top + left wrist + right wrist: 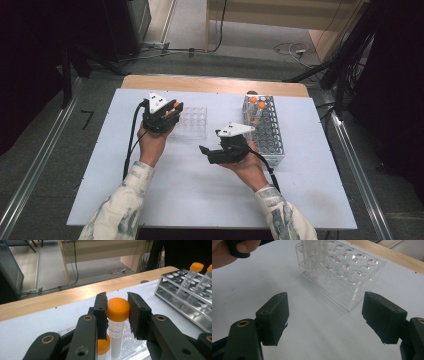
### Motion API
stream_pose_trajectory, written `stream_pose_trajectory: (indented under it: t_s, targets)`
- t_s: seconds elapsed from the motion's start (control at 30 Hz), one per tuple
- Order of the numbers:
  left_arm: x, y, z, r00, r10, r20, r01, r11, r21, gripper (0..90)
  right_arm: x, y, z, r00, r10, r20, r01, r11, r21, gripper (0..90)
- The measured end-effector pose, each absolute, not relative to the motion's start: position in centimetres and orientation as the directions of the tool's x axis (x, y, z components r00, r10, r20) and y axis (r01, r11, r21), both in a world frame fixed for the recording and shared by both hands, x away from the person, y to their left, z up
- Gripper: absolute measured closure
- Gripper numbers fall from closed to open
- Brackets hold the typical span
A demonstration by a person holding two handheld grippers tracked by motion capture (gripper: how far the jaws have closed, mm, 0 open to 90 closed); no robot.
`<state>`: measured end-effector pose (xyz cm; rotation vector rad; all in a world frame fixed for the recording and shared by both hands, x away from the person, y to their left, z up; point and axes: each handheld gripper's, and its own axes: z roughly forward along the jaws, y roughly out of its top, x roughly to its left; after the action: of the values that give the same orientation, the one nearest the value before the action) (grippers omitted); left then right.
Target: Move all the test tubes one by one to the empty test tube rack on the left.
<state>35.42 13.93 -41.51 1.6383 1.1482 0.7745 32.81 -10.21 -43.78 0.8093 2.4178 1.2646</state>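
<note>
Orange-capped tube (117,322): you have it clamped in your left gripper (117,312), the two black pads pressing on either side of the orange cap. It stands upright, and its lower end sits down among the wells of the clear plastic rack (342,272). Printed lettering runs down the tube wall, too small to read. A second orange-capped tube (103,348) stands just beside it, lower in the left gripper view, its cap partly hidden behind the left jaw.

In the high view your left gripper (167,114) sits over the left end of the clear rack (192,122), held from below by your left hand (151,142).

Your right gripper (324,317) is spread wide with nothing between the jaws; bare white table sheet (317,335) shows in the gap. It hovers near the clear rack, apart from it. In the high view your right gripper (212,145) lies between the clear rack and the metal rack (267,132), resting in your right hand (247,167).

Metal rack: stands at the right of the white sheet. Two more orange-capped tubes (256,111) lean in its far end; the left gripper view shows both of them tilted (190,277).
</note>
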Motion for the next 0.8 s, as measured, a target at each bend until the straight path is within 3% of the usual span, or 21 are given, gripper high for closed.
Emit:
stream_pose_trajectory:
  t_s: [0.33,0.8]
  targets:
    - [35.44,13.92,-42.06,0.354,0.935,-0.022,0.339,-0.106,0.935,69.0,32.84,-10.24,-43.9,-0.799,0.601,-0.001,0.344,0.459,0.819,20.4]
    - [35.17,14.06,-41.76,0.361,0.932,-0.032,0.328,-0.095,0.94,57.9,32.84,-10.28,-43.87,-0.799,0.602,-0.003,0.342,0.458,0.821,20.3]
